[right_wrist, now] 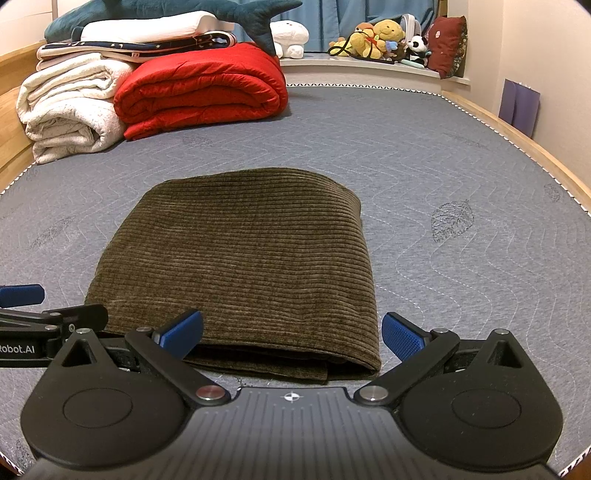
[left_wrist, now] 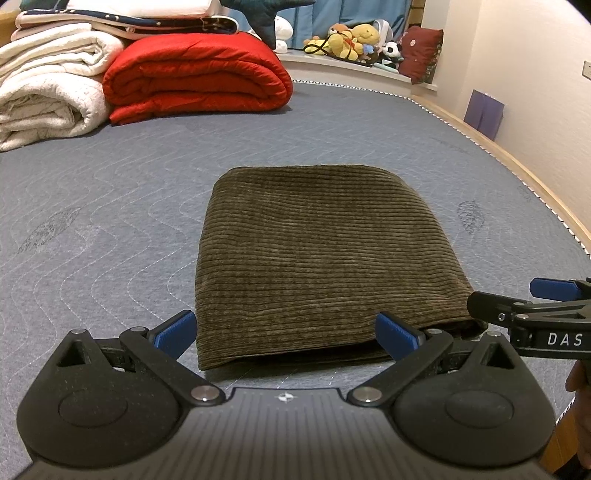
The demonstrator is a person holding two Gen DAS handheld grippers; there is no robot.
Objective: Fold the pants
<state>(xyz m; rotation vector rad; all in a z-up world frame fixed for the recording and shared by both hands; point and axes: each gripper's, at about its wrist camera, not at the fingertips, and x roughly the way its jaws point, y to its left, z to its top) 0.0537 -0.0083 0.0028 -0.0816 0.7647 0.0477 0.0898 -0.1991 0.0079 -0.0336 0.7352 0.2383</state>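
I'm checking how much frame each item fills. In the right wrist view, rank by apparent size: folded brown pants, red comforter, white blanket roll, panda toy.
1. Folded brown pants, though nearest the camera.
2. Red comforter.
3. White blanket roll, somewhat smaller than the comforter.
4. Panda toy, tiny and farthest.

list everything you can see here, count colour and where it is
pants: 1, olive-brown corduroy, folded, mid mattress
mattress: 1, grey-blue quilted
red quilt: 1, folded, far left
white blankets: stack, cream, left of the quilt
shark plush: 1, dark teal, on the stack
soft toys: several, mostly yellow, far ledge
cushion: 1, dark red, far right ledge
purple folder: 1, against right wall
left tongs: black, blue pads, open, at pants' near edge
right tongs: same, open
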